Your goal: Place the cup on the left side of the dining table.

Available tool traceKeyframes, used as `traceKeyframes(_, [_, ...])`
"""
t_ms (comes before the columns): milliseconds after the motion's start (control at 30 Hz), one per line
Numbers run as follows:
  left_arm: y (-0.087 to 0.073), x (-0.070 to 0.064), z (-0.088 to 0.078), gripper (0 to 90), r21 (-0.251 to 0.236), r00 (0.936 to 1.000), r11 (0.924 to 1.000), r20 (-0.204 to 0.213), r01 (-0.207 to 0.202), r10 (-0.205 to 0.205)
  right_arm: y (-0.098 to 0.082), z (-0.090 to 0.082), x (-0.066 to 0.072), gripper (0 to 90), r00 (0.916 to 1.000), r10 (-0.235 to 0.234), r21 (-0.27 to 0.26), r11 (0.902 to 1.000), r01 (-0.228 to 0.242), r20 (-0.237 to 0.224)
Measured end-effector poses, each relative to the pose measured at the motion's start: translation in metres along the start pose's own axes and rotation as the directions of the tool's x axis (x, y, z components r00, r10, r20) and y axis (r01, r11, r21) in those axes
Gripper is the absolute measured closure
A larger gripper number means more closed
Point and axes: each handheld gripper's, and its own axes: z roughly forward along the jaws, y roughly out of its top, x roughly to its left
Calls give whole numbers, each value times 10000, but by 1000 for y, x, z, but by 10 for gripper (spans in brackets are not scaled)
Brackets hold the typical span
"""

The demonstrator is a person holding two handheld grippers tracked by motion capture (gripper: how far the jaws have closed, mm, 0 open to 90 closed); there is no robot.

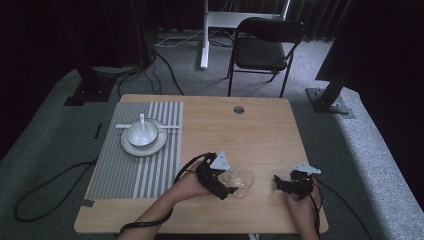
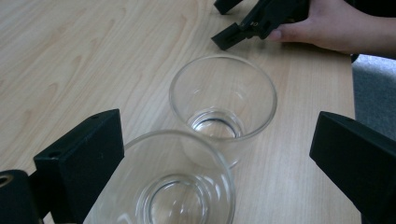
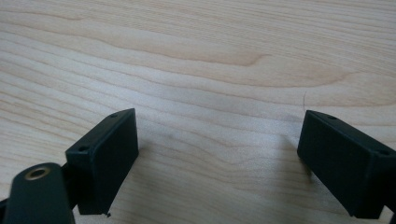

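Note:
Two clear empty glasses stand side by side on the wooden table (image 1: 210, 125), near its front edge. In the left gripper view the near glass (image 2: 163, 196) sits low between my jaws, and the far glass (image 2: 223, 102) stands just beyond it. My left gripper (image 2: 219, 140) (image 1: 229, 182) is open: its left jaw is close beside the near glass, its right jaw well apart from both. In the high view the glasses (image 1: 242, 181) sit at its tips. My right gripper (image 3: 219, 140) (image 1: 278, 184) rests open over bare wood to the right, nothing between its jaws, and appears as the other gripper (image 2: 252, 21).
A grey striped placemat (image 1: 150, 165) covers the table's left part, bearing a white plate (image 1: 131, 146) with a bowl (image 1: 142, 134) and a spoon (image 1: 142, 120). A round cable hole (image 1: 239, 109) lies near the far edge. A black chair (image 1: 265, 50) stands beyond the table.

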Motion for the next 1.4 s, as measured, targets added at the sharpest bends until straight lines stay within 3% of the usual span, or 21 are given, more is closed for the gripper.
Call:
traceKeyframes(233, [10,-3,14,34,311,9998,9994,122,-137,133,0,0,0,119,10000,4,0,10000,-4,0])
traceKeyframes(367, [17,-6,24,33,633,9989,9977,401,-254,228,0,0,0,119,10000,4,-2,10000,-4,-1])
traceKeyframes(533, [22,-8,34,33,893,9986,9948,273,-484,462,0,0,0,119,10000,2,-4,10000,-2,-1])
traceKeyframes(633, [24,-8,37,33,903,9989,9950,248,-422,401,0,0,0,120,10000,-5,-3,10000,5,-19])
traceKeyframes(767, [26,-8,42,33,1191,9989,9919,169,-444,427,0,0,0,120,10000,-9,-2,10000,9,-19])
traceKeyframes(967, [26,-10,51,32,1623,9979,9851,402,-561,502,0,0,0,119,10000,-12,-7,10000,12,-21])
traceKeyframes(1067, [28,-10,53,33,1888,9986,9808,299,-488,439,0,0,0,120,10000,-14,-10,10000,14,-24])
traceKeyframes(1200, [29,-12,59,51,2427,9992,9696,-177,-305,358,0,0,0,119,10000,-19,-7,10000,19,-25])
traceKeyframes(1267, [31,-10,61,63,2534,9998,9674,-169,-30,76,0,0,0,120,10000,-23,-9,10000,23,-22])
traceKeyframes(1300, [31,-10,61,67,2622,9992,9650,-387,44,59,0,0,0,120,10000,-12,-8,10000,12,-19])
traceKeyframes(1400, [31,-10,62,118,2687,9988,9632,-461,-6,135,0,0,0,120,10000,-12,-10,10000,12,-20])
